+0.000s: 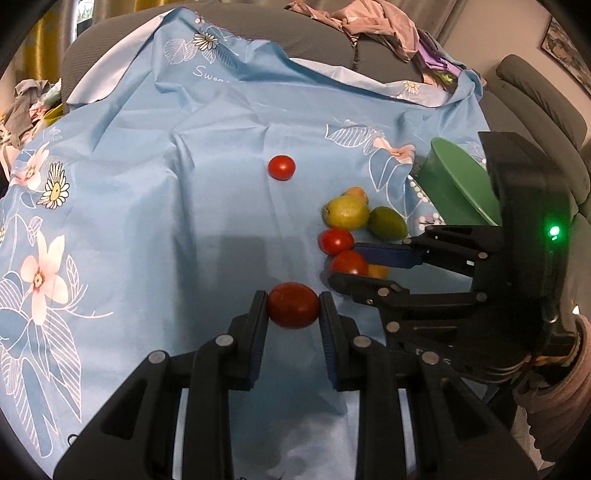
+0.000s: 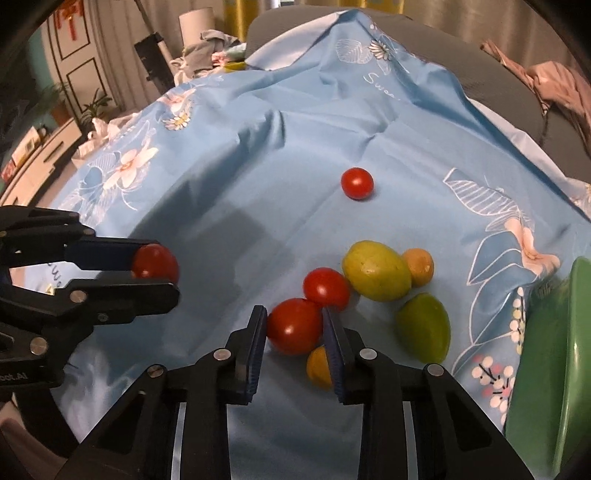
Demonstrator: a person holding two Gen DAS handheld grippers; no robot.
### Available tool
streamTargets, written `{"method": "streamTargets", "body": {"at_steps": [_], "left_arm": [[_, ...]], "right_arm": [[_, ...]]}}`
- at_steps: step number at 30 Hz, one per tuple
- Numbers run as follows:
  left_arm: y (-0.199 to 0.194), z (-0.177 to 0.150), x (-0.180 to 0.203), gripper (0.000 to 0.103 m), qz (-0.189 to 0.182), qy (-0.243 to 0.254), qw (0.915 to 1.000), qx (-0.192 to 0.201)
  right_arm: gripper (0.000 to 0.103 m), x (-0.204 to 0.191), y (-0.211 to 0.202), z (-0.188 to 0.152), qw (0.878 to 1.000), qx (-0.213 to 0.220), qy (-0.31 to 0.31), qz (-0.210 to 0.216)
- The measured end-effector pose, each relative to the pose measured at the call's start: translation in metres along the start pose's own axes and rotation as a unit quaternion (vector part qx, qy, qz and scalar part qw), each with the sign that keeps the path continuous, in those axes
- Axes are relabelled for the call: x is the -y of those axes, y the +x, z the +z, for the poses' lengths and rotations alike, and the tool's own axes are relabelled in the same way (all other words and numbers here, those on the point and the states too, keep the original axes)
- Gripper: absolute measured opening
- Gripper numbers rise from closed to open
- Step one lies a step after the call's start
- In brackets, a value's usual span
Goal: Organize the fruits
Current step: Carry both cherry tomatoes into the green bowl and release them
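Observation:
My left gripper [image 1: 293, 308] is shut on a red tomato [image 1: 293, 305], held just above the blue floral cloth [image 1: 166, 229]; it also shows in the right wrist view [image 2: 155, 267]. My right gripper [image 2: 294, 325] is shut on another red tomato [image 2: 294, 325] in the fruit cluster; in the left wrist view this gripper [image 1: 343, 264] comes in from the right. Beside it lie a third red tomato [image 2: 326, 288], a yellow-green fruit [image 2: 376, 275], a green fruit [image 2: 424, 326] and two small orange fruits [image 2: 419, 266] [image 2: 318, 365]. A lone red tomato [image 2: 357, 183] lies farther back.
A green bowl [image 2: 554, 354] stands at the right edge of the cloth, also seen in the left wrist view [image 1: 454, 184]. Grey sofa cushions [image 1: 325, 40] with crumpled clothes [image 1: 369, 22] rise behind the cloth.

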State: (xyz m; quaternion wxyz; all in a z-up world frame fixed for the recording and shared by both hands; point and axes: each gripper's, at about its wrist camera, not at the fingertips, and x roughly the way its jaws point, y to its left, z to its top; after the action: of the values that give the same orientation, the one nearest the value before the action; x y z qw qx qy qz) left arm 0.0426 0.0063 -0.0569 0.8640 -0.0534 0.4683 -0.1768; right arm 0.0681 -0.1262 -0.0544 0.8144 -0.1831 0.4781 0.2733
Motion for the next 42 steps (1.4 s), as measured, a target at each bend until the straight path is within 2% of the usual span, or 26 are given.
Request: {"method": "streamTargets", "body": {"at_steps": [9, 15, 20, 26, 31, 38, 42], "left_arm": [[-0.008, 0.007, 0.020, 0.027, 0.001, 0.026, 0.9996, 0.009], [-0.013, 0.016, 0.046, 0.027, -0.007, 0.057, 0.9982, 0.018], [-0.015, 0.028, 0.070, 0.027, -0.025, 0.083, 0.9959, 0.023], [-0.015, 0.045, 0.096, 0.027, -0.046, 0.107, 0.9928, 0.027], [-0.005, 0.062, 0.132, 0.027, -0.064, 0.147, 0.9867, 0.028], [0.025, 0.083, 0.191, 0.027, -0.101, 0.198, 0.9748, 0.022], [0.049, 0.089, 0.212, 0.027, -0.102, 0.213, 0.9718, 0.007]], "right_arm": [[0.032, 0.008, -0.047, -0.005, 0.997, 0.070, 0.042, 0.018], [0.032, 0.023, -0.079, -0.020, 0.992, 0.106, 0.073, 0.011], [0.032, 0.048, -0.108, -0.037, 0.985, 0.137, 0.108, -0.011], [0.032, 0.086, -0.131, -0.061, 0.974, 0.159, 0.155, -0.047], [0.032, 0.113, -0.146, -0.079, 0.963, 0.175, 0.194, -0.071], [0.032, 0.146, -0.157, -0.101, 0.950, 0.184, 0.232, -0.095], [0.032, 0.160, -0.154, -0.109, 0.947, 0.176, 0.248, -0.099]]}}
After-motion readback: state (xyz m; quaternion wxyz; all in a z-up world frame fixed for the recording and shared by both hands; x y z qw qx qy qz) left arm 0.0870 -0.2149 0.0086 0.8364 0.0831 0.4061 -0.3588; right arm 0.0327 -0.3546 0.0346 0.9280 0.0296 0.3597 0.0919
